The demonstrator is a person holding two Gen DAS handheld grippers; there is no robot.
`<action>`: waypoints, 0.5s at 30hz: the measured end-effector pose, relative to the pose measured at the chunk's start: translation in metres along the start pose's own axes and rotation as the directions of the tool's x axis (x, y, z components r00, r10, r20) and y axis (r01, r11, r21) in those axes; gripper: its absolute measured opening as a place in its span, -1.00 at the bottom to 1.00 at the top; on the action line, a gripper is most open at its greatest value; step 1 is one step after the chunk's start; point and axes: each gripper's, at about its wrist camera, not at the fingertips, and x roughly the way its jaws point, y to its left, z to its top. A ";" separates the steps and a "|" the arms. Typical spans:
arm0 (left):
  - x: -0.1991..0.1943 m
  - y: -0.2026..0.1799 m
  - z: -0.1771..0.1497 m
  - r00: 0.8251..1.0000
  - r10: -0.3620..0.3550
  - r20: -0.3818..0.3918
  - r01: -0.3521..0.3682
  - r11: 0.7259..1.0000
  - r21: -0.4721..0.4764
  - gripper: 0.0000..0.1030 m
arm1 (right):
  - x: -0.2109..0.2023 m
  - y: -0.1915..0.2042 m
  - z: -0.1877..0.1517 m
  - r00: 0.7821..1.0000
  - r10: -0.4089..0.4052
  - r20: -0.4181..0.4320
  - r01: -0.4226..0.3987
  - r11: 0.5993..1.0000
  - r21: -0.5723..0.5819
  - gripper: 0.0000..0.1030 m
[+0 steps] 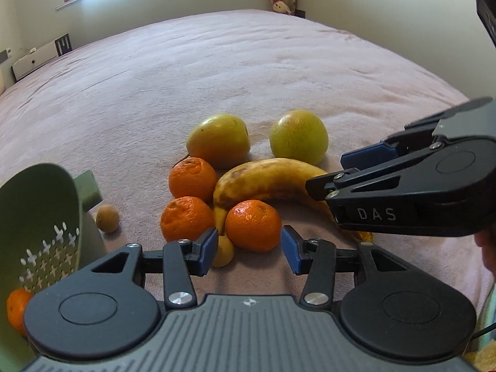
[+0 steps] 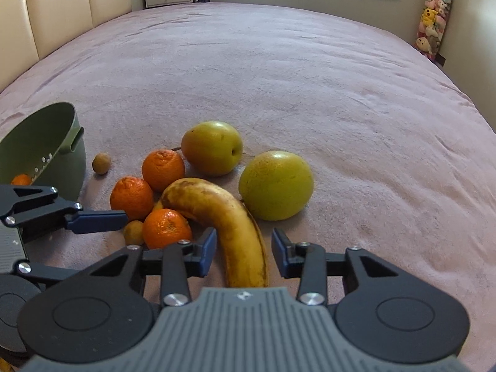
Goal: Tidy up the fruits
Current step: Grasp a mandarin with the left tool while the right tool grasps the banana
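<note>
A pile of fruit lies on the pink bed cover [image 1: 248, 71]: a spotted banana [image 1: 266, 179], three mandarins, two yellow-green apples [image 1: 299, 136] and two small brown fruits. My left gripper [image 1: 248, 249] is open, its fingers astride the nearest mandarin [image 1: 252, 224], not touching it. My right gripper [image 2: 243, 252] is open with the banana [image 2: 229, 220] between its fingers; it also shows in the left wrist view [image 1: 334, 173]. A green colander [image 1: 40, 223] at the left holds one mandarin [image 1: 17, 310].
A small brown fruit [image 1: 107, 218] lies beside the colander's handle. A padded headboard [image 2: 62, 9] stands at the far left. Plush toys [image 2: 432, 18] hang in the far right corner. The bed cover stretches far behind the fruit.
</note>
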 end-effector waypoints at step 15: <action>0.026 -0.007 0.008 0.999 -0.004 -0.036 0.006 0.999 0.054 0.16 | 0.027 -0.004 0.006 0.997 0.053 -0.056 -0.052 0.998 0.028 -0.10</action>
